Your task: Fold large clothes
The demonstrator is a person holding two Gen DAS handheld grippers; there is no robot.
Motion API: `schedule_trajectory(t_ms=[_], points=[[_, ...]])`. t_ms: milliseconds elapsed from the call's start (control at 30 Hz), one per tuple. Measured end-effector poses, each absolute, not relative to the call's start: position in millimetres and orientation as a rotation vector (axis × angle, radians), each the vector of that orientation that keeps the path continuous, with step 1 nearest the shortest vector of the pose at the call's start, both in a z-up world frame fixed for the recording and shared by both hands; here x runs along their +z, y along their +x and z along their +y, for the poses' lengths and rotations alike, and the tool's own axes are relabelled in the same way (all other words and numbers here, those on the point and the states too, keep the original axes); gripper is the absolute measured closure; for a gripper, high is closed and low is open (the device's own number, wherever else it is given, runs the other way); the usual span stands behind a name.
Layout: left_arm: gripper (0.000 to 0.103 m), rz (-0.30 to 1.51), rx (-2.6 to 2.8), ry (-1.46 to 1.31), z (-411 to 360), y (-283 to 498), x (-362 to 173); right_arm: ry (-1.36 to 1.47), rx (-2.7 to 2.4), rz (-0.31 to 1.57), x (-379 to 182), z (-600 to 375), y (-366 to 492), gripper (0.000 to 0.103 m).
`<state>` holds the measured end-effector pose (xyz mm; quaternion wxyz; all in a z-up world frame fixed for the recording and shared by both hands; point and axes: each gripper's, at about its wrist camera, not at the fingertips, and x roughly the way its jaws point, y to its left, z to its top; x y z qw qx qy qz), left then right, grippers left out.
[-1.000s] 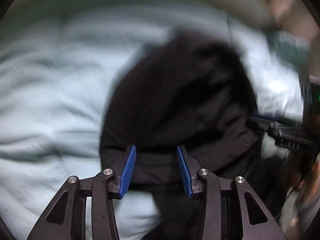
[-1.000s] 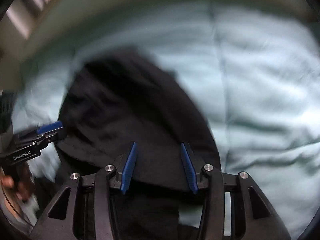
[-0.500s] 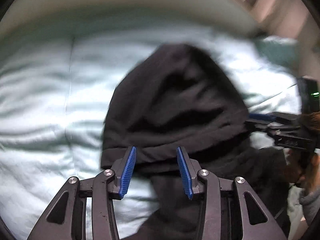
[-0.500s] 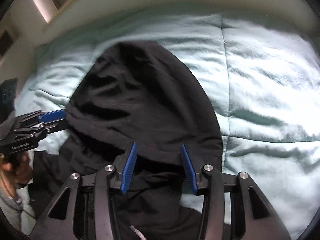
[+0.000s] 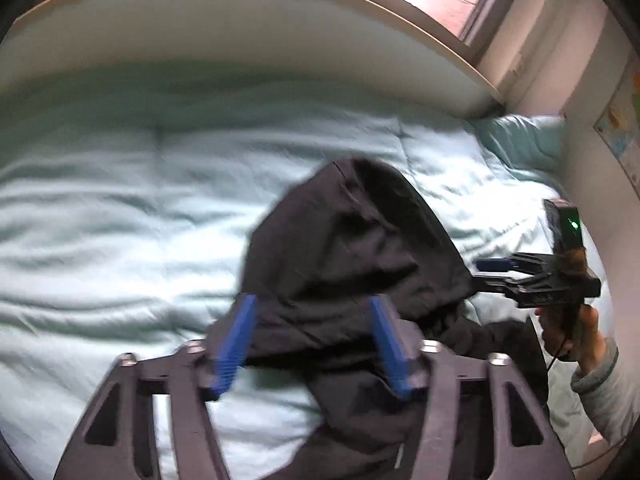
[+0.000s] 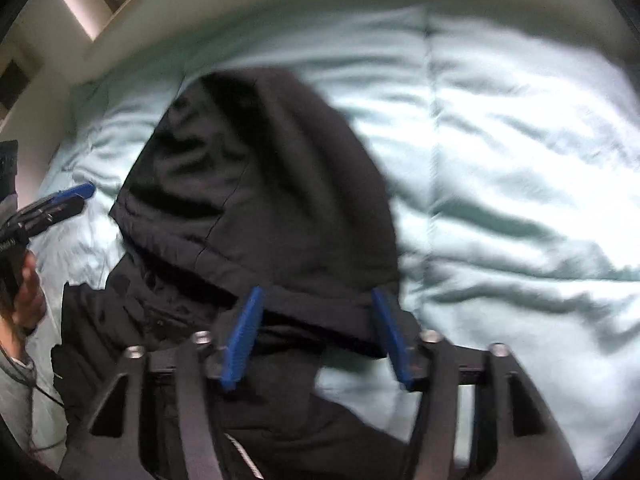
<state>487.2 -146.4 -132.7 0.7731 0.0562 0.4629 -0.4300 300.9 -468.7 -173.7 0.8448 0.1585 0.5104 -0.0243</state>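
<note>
Both of my hand-held grippers have drawn back and up since a second ago, so more of the bed and its headboard [image 5: 240, 32] shows beyond the black hooded jacket [image 5: 352, 248], and the hood now lies spread flat instead of bunched close under the cameras. I judge it was laid there on purpose, hood smoothed toward the headboard on the pale green duvet [image 5: 120, 208], so the body can be folded square.

Left hand-held gripper [image 5: 316, 340]: jaws parted wide, nothing between them, hanging above the hood's hem; whether the pads brush the cloth I cannot tell. Right hand-held gripper [image 6: 320, 336]: likewise released and empty, over the other end of that hem. From the left view it sits just beside the hood's edge.
</note>
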Motion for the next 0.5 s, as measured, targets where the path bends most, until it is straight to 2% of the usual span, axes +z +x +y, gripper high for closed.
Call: schedule_trajectory(t_ms=[200, 333, 467, 500], points=[[0.037, 1.159, -0.932, 0.156, -161.8, 534.3, -151.2, 0.423, -0.025, 1.096, -183.5, -502.1, 313.8, 0.031], [0.037, 1.3, -0.971, 0.095, -184.7, 555.6, -185.6, 0.513, 0.045, 1.116, -208.2, -509.5, 335.9, 0.031], [0.037, 1.303, -0.952, 0.149, -205.3, 554.6, -204.2, 0.581, 0.113, 1.129, -229.0, -509.0, 359.2, 0.034], [0.037, 1.28, -0.958, 0.191, -210.2, 549.3, -204.7, 0.572, 0.134, 1.133, -230.5, -505.2, 359.9, 0.037]])
